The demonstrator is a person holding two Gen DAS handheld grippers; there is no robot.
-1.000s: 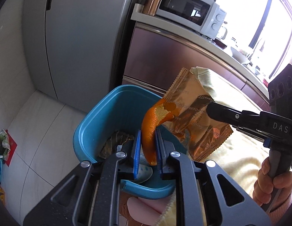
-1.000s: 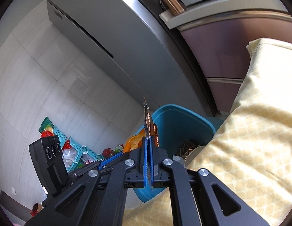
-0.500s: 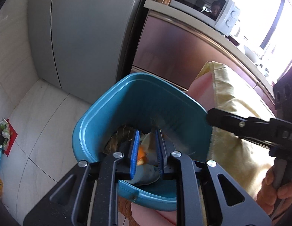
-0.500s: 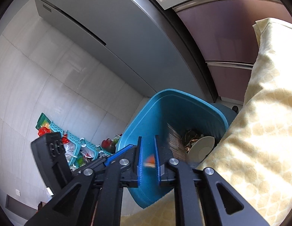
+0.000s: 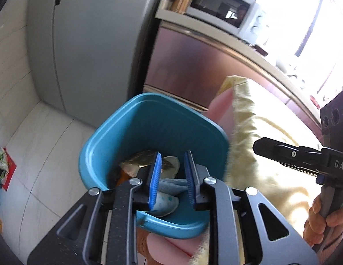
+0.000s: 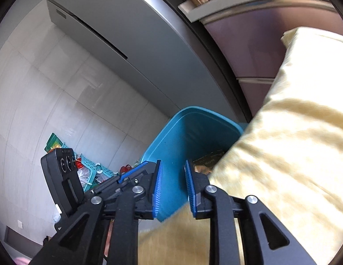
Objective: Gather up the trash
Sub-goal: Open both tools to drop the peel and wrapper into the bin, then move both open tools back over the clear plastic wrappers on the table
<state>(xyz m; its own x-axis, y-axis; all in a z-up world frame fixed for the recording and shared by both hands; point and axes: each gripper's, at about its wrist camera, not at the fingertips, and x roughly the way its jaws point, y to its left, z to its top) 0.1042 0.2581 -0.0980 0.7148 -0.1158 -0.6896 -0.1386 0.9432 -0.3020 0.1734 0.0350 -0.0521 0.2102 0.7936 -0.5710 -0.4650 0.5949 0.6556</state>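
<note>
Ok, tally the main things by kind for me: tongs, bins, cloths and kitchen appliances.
Tongs: 2, left tongs and right tongs, both opening with nothing gripped
Bin: 1
Cloth: 1
Appliances: 2, fridge and microwave
Total: 6
</note>
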